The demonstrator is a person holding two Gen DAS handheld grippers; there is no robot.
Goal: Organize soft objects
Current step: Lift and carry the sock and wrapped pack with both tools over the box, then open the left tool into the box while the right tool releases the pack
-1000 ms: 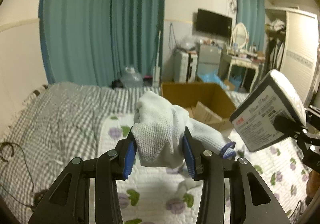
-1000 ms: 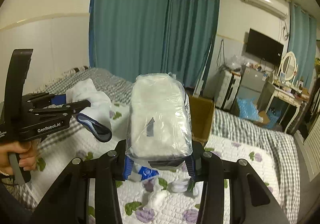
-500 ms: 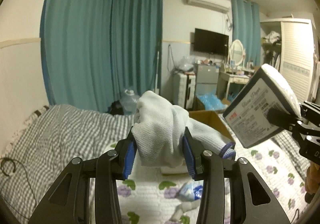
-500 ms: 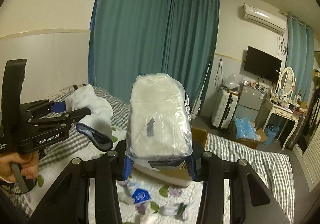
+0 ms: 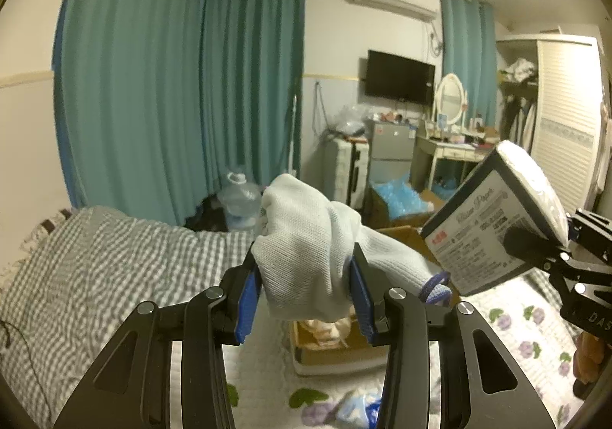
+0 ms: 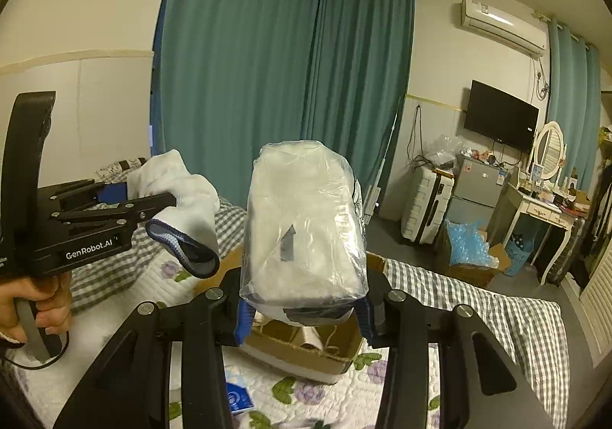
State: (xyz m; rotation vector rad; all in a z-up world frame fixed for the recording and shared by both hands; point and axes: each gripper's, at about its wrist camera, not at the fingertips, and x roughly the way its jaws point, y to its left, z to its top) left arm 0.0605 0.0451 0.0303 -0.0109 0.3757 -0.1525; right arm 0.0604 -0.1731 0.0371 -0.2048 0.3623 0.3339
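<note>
My left gripper (image 5: 304, 291) is shut on a white knitted glove (image 5: 310, 245) with a blue cuff (image 5: 434, 287); the right wrist view shows the same glove (image 6: 183, 195) and left gripper (image 6: 164, 207) from the side, held in a hand (image 6: 42, 299). My right gripper (image 6: 304, 310) is shut on a plastic-wrapped pack of tissue paper (image 6: 304, 226), whose printed label side (image 5: 482, 234) shows at the right of the left wrist view. Both are held in the air above an open cardboard box (image 6: 302, 346) on the bed, which has pale items inside (image 5: 325, 329).
A floral quilt (image 5: 528, 329) lies over a grey checked bedspread (image 5: 88, 276). Small blue-and-white packets (image 6: 237, 398) lie on the quilt near the box. Beyond the bed stand teal curtains (image 5: 183, 85), a suitcase (image 6: 426, 199), a dressing table (image 6: 543, 207) and a box of blue plastic (image 6: 466, 249).
Both grippers have risen and moved forward over the bed with their loads still held; the cardboard box, earlier ahead, now lies below the fingers.
</note>
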